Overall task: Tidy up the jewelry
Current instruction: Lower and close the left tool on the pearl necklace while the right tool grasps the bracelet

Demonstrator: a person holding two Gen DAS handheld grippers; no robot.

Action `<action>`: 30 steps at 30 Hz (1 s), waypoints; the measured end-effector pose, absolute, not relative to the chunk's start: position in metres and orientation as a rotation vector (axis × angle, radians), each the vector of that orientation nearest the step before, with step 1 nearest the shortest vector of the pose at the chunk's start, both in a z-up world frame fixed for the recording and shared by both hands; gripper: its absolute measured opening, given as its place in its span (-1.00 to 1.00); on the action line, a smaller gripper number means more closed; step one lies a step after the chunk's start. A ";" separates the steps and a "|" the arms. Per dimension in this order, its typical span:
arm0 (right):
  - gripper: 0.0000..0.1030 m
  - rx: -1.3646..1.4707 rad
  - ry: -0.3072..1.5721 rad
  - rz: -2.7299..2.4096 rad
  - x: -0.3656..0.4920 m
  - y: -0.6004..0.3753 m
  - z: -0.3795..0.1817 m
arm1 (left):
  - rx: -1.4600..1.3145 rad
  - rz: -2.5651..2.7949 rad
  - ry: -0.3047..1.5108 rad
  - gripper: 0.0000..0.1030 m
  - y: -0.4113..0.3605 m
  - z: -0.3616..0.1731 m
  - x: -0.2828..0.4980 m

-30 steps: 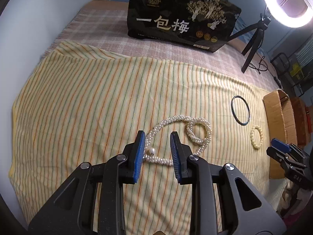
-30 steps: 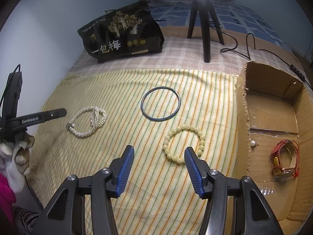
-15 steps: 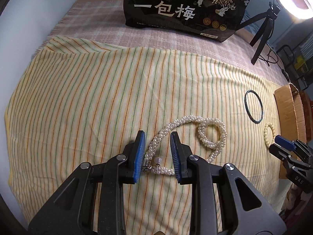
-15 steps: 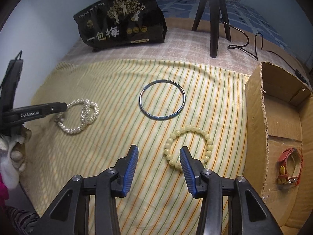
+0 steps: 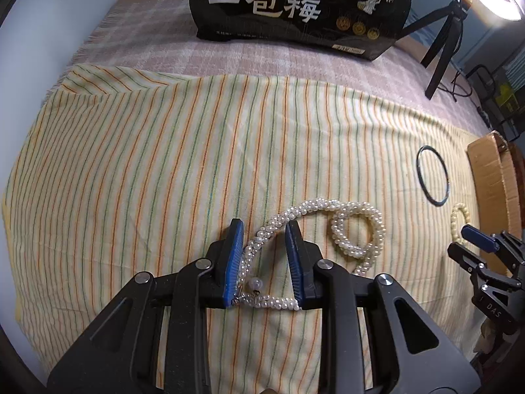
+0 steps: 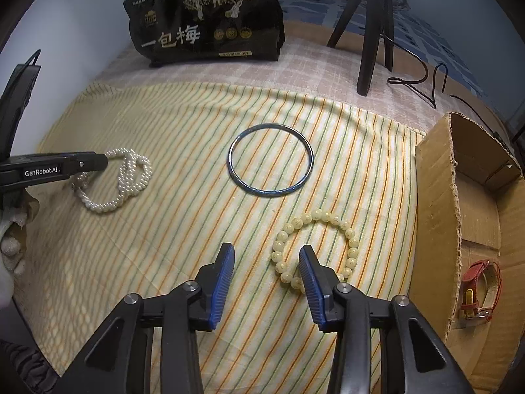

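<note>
Left wrist view: a twisted multi-strand white pearl necklace (image 5: pixel 328 229) lies looped on a yellow cloth with orange and green stripes (image 5: pixel 147 170). The left gripper (image 5: pixel 264 259) straddles the necklace's clasp end, its blue-padded jaws apart with the strands between them; whether a pad touches the pearls is unclear. The gripper body hides part of the lower strand. Behind stands a black snack bag with gold trees (image 5: pixel 302 3), printed "一包梅"; its smaller print is unreadable. At the right edge, a thin dark metal bangle (image 5: pixel 432 174).

Right wrist view: the right gripper (image 6: pixel 266 271) is open beside a cream round-bead bracelet (image 6: pixel 316 249), its right pad covering some beads. An open brown cardboard box (image 6: pixel 436 216) holds a red-strapped watch (image 6: pixel 479 289). The left gripper's side reads "GenRobot.AI".
</note>
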State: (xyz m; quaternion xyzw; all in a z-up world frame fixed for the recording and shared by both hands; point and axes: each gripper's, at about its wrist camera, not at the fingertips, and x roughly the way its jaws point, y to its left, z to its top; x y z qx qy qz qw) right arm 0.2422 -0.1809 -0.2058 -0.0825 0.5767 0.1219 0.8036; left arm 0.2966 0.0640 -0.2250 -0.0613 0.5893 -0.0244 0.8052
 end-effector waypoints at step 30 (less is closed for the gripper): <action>-0.91 -0.048 1.186 0.260 0.244 -0.208 -0.192 | -0.170 -0.068 1.167 -0.89 0.056 -0.196 0.287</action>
